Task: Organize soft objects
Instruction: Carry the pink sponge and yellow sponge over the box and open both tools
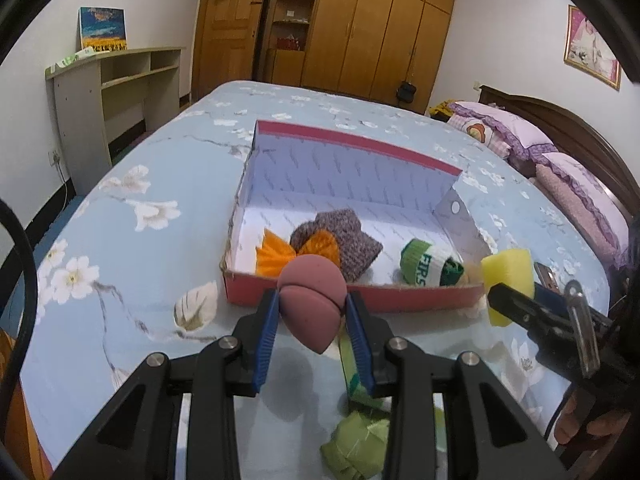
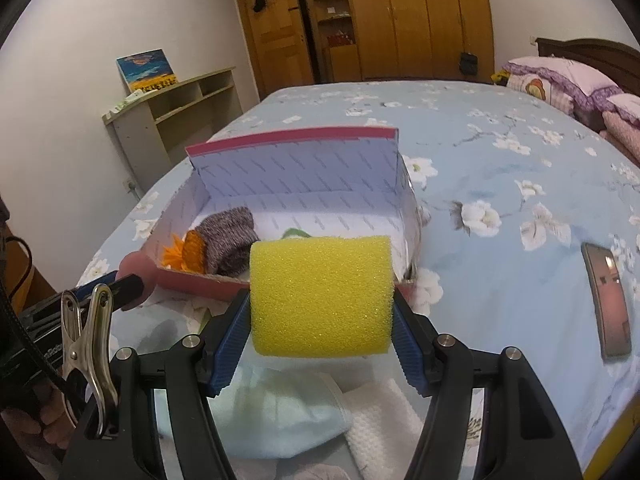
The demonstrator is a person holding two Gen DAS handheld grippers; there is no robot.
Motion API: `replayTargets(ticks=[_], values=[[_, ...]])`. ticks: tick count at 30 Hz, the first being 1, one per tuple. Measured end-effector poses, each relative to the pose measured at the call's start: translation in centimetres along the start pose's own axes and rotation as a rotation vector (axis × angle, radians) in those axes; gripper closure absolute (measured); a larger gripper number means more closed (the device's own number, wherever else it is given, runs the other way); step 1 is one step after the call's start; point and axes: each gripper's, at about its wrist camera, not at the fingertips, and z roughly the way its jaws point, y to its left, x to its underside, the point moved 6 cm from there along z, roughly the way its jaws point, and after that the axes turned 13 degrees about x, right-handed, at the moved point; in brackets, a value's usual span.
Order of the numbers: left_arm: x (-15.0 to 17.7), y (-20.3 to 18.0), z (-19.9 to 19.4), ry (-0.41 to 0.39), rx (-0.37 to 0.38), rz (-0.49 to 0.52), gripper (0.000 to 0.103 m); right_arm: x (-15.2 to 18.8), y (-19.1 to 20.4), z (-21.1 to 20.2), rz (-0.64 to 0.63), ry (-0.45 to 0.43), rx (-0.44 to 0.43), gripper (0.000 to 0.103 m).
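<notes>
My left gripper [image 1: 312, 300] is shut on a mauve egg-shaped sponge [image 1: 312, 280], held just above the bedspread in front of the red box [image 1: 360, 300]. My right gripper [image 2: 322, 300] is shut on a yellow foam sponge [image 2: 320, 292], lifted near the box's right front corner; its pads press both sides. Inside the white-lined box lie a grey knitted sock [image 1: 344, 236], an orange pleated piece [image 1: 280, 252] and a white-and-green rolled sock [image 1: 420, 266]. In the right wrist view the left gripper [image 2: 128, 280] shows at the left with the mauve sponge.
A green fabric bundle [image 1: 356, 444] lies under the left gripper. A pale blue cloth [image 2: 280, 416] and a white towel [image 2: 384, 420] lie under the right one. A phone [image 2: 608, 300] rests on the floral bedspread at right. Pillows [image 1: 512, 132] at the headboard.
</notes>
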Motion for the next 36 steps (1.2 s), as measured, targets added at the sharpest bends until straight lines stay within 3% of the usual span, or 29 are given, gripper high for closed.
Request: replayTargets(ticks=[13,36], values=[[-3.7,0.4,1.7,-0.015,-0.020,0.034,0.067,-2.5,0.4,0.2,-0.025,-0.050,0.001,0.036],[-6.9,1.2,9.4,0.039,-0.022,0.068,0.067,-6.4,0.7,5.8,-0.005,-0.041,-0.007,0.036]])
